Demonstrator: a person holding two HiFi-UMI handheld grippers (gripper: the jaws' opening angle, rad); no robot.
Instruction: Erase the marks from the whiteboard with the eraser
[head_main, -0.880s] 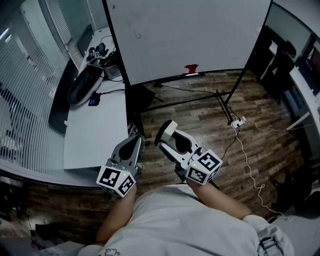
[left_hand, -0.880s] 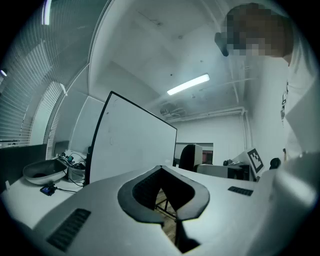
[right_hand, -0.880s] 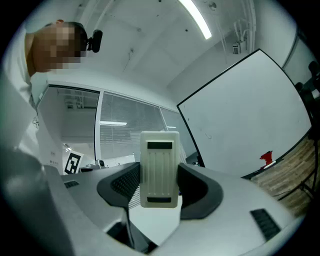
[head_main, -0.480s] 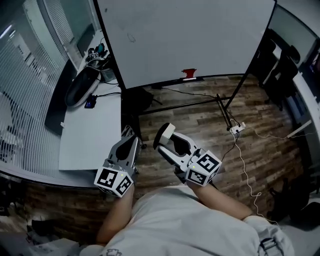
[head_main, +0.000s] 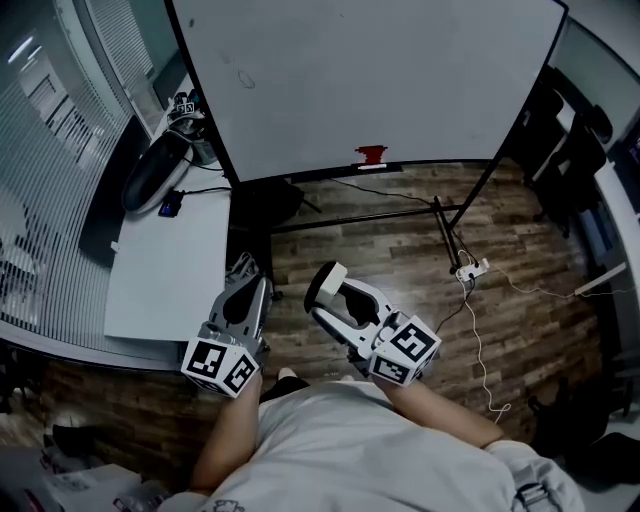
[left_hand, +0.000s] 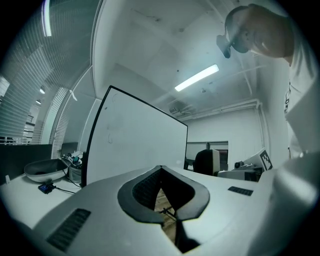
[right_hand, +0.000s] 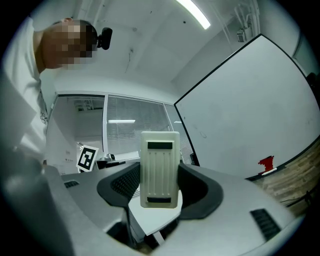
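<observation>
Eraser (right_hand: 159, 165): pale ribbed block, held upright across its narrow sides by our right gripper (head_main: 328, 286), jaws closed on it about midway, near end of the scene, low and a little right of centre. We cannot tell which face is the wiping pad.

Left gripper (head_main: 243, 264): jaws together, nothing between them, beside the right one and just over the desk (head_main: 165, 285) edge.

Whiteboard (head_main: 400, 70): on a stand at the far side, well apart from both grippers. Mostly clean.

Marks (head_main: 245, 80): one faint squiggle near the far-left upper part of the whiteboard, with a fainter fleck above it. Too small to read.

Red item (head_main: 371, 154): on the ledge at the whiteboard's lower edge, centre. Not ours to touch.

Cable (head_main: 478, 330): trailing over the floor on the right, under the stand's foot.

Handling note, our judgement: the step in hand is the approach. We would step up to the left part of the whiteboard, keeping our feet clear of the cable, turn the right gripper so the eraser's broad pad meets the surface flat, and press evenly. Short overlapping strokes over the squiggle should do. The grip looks firm, yet a tilted eraser could twist in the jaws. The left gripper may steady the frame if the stand rocks.
</observation>
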